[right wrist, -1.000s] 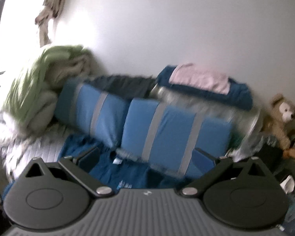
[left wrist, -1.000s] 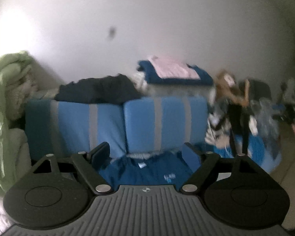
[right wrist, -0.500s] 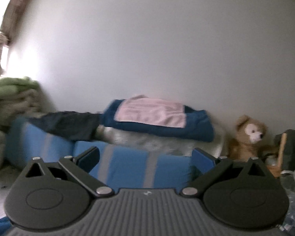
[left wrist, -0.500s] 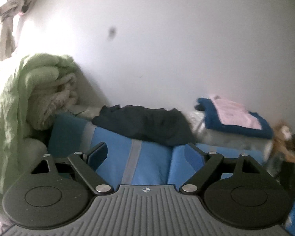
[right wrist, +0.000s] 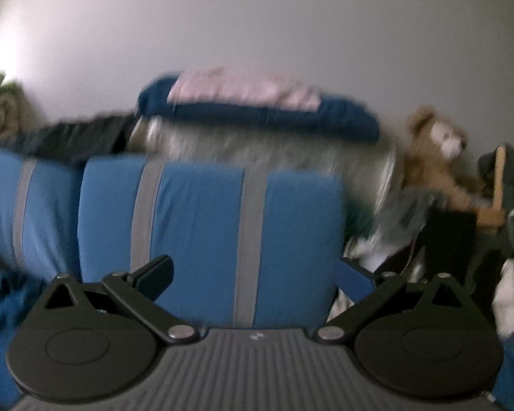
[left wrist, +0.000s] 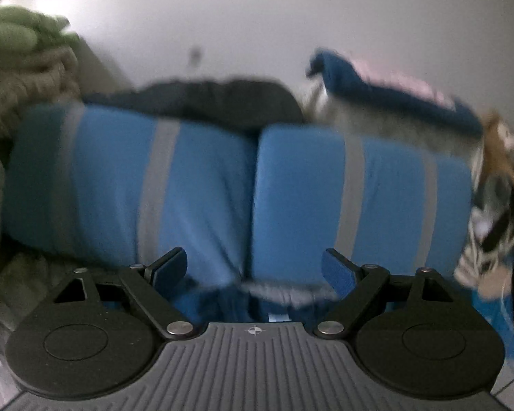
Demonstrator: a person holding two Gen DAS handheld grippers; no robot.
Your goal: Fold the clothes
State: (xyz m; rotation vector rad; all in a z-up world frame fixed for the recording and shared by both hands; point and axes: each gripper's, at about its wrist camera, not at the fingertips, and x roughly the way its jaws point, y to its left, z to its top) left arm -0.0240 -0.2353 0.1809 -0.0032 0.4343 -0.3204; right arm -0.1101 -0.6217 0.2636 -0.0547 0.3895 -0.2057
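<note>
Ahead of both grippers, two blue pillows with grey stripes [left wrist: 202, 185] lean against the wall. Left gripper [left wrist: 253, 269] jaws spread wide, nothing between them; dark blue shirt [left wrist: 222, 303] lies just below, at 6 o'clock. Right gripper [right wrist: 253, 275] also spread, empty; same shirt at 9 o'clock low. Folded navy-and-pink stack [right wrist: 257, 102] at 12 o'clock, teddy bear [right wrist: 435, 150] at 2. Frames blurred.

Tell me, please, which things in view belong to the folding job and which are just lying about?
Job:
- dark blue garment, low, just ahead of the open left gripper
- open right gripper

Lying about:
- blue striped cushions
- teddy bear
- pink cloth on a folded blue pile
- green blanket
</note>
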